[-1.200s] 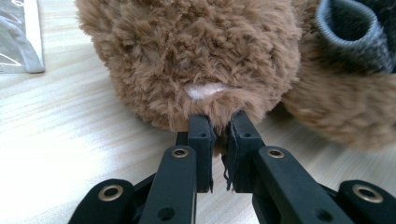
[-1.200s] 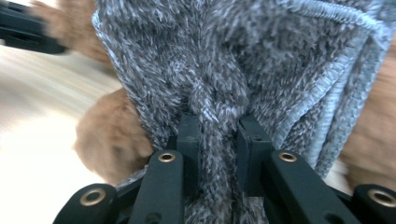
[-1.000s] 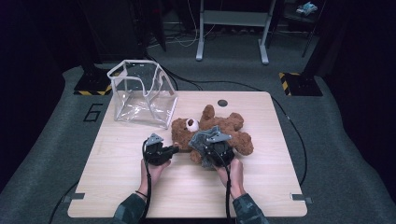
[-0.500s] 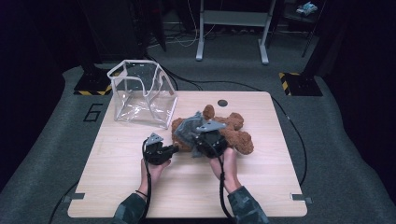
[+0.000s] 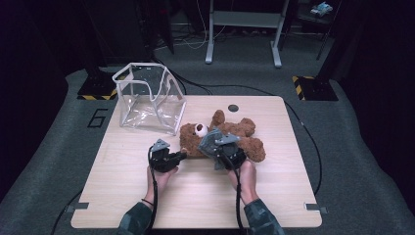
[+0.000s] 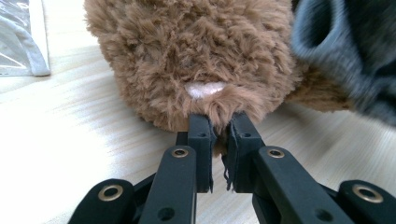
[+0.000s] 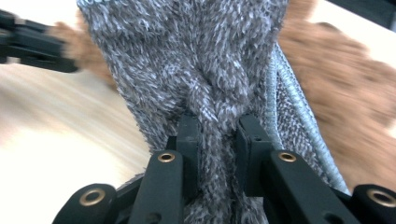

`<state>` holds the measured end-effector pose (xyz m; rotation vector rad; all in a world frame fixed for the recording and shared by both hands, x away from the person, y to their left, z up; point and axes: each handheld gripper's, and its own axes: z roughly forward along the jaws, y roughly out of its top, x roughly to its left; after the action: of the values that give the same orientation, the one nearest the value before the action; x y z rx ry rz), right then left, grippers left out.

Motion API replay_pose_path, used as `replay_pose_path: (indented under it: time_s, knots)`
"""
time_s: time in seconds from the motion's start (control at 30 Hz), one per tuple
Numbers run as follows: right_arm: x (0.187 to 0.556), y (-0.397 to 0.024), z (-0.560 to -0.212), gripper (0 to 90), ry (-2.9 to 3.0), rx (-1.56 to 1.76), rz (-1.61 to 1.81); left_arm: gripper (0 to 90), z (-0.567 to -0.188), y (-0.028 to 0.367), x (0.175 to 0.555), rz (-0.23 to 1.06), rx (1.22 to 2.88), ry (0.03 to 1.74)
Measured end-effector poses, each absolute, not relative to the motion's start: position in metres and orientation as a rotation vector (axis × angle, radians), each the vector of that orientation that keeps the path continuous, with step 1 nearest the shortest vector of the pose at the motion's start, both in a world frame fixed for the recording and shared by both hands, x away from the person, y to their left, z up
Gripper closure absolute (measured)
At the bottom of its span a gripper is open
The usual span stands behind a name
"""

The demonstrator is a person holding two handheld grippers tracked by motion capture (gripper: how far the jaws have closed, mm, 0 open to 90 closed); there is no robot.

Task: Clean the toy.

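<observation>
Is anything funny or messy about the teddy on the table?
Yes. The teddy bear lies flat on the table, with its grey fuzzy garment bunched up and pinched by the right gripper. The left gripper pinches the bear's fur. The clear bag stands crumpled and leaning nearby.

A pale wooden rectangular table (image 5: 122, 196) carries a clear plastic cube-shaped bag (image 5: 149, 98); right of it lies a brown plush teddy bear (image 5: 244, 134), beyond that, perhaps a small dark round hole (image 5: 233, 107).
</observation>
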<state>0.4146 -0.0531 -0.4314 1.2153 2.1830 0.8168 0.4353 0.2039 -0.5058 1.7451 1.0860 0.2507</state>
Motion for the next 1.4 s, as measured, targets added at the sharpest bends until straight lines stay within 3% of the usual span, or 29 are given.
replay_pose_path:
  time_s: [0.23,0.43,0.83,1.07,1.4]
  knots:
    - [0.416,-0.099,-0.424,74.5,2.064,1.296,0.822,82.0,-0.506,0.203,0.435,0.251,1.75,1.089]
    - [0.414,-0.107,-0.435,74.6,2.051,1.286,0.753,82.0,-0.506,0.202,0.435,0.26,1.759,1.092]
    - [0.41,-0.06,-0.465,74.5,2.241,1.27,0.943,81.9,-0.508,0.203,0.435,0.243,1.754,1.095]
    - [0.412,-0.044,-0.463,74.5,2.241,1.237,0.91,81.7,-0.509,0.206,0.437,0.243,1.751,1.099]
    - [0.408,-0.104,-0.445,74.5,2.067,1.33,0.85,81.3,-0.506,0.207,0.441,0.265,1.755,1.113]
